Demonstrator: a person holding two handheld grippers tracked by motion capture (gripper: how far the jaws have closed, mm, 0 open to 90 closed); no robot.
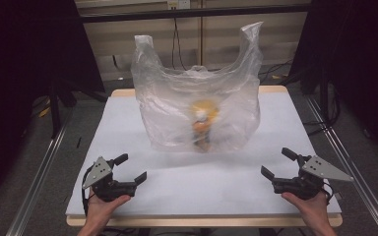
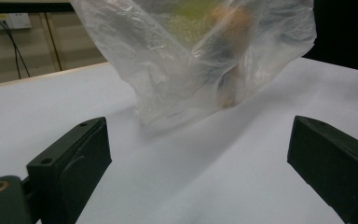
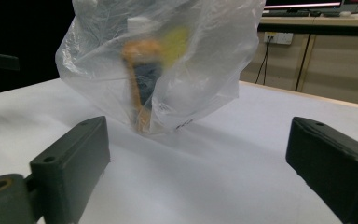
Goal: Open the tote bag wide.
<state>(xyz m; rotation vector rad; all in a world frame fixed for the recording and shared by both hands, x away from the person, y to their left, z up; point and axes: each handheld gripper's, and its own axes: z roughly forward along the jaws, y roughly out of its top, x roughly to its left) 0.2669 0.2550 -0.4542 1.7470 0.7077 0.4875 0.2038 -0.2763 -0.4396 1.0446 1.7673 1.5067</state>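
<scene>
A clear plastic bag (image 1: pixel 197 105) stands upright mid-tabletop (image 1: pixel 128 123), an orange-and-yellow bottle (image 1: pixel 203 125) inside. Near of the bag and well apart from it, the left gripper (image 1: pixel 132 168) and right gripper (image 1: pixel 277 163) rest wide open, holding nothing.

Plastic bag (image 1: pixel 197 105): clear, thin, crinkled; stands upright on the white worktop (image 1: pixel 128 123) with both handle loops raised and its mouth open upward. Position: ahead of both sets of fingers, well apart from each, roughly midway between them.

Contents: an orange and yellow item (image 1: pixel 203 125), upright, seen blurred through the plastic; kind cannot be told.
</scene>
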